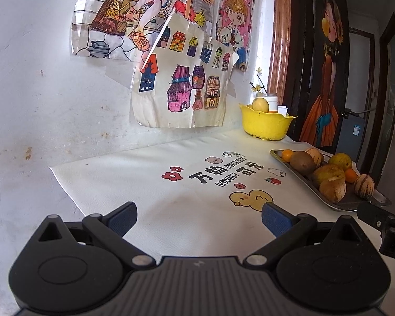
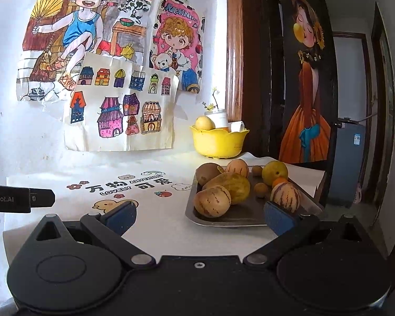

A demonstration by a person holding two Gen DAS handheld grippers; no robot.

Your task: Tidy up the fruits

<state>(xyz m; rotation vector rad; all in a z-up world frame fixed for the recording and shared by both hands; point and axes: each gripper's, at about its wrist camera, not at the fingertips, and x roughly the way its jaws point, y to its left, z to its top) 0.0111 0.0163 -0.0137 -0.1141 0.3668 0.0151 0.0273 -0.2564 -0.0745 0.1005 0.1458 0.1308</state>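
Note:
A metal tray [image 2: 239, 217] holds several fruits: striped melons [image 2: 212, 201], a kiwi [image 2: 206, 172], a yellow-green fruit [image 2: 274, 171] and a small orange [image 2: 279, 181]. The tray also shows in the left wrist view [image 1: 350, 205] at the right. A yellow bowl [image 2: 218, 143] at the back holds a yellow fruit [image 2: 204, 123]; the bowl shows in the left wrist view [image 1: 264, 125] too. My right gripper [image 2: 200, 216] is open and empty, just in front of the tray. My left gripper [image 1: 198, 217] is open and empty over the white mat, left of the tray.
A white printed mat [image 1: 171, 200] covers the table against a white wall with drawings [image 1: 181, 84]. A white jar with a flower sprig [image 2: 218, 115] stands behind the bowl. A dark door with a painted figure [image 2: 306, 79] is at the right.

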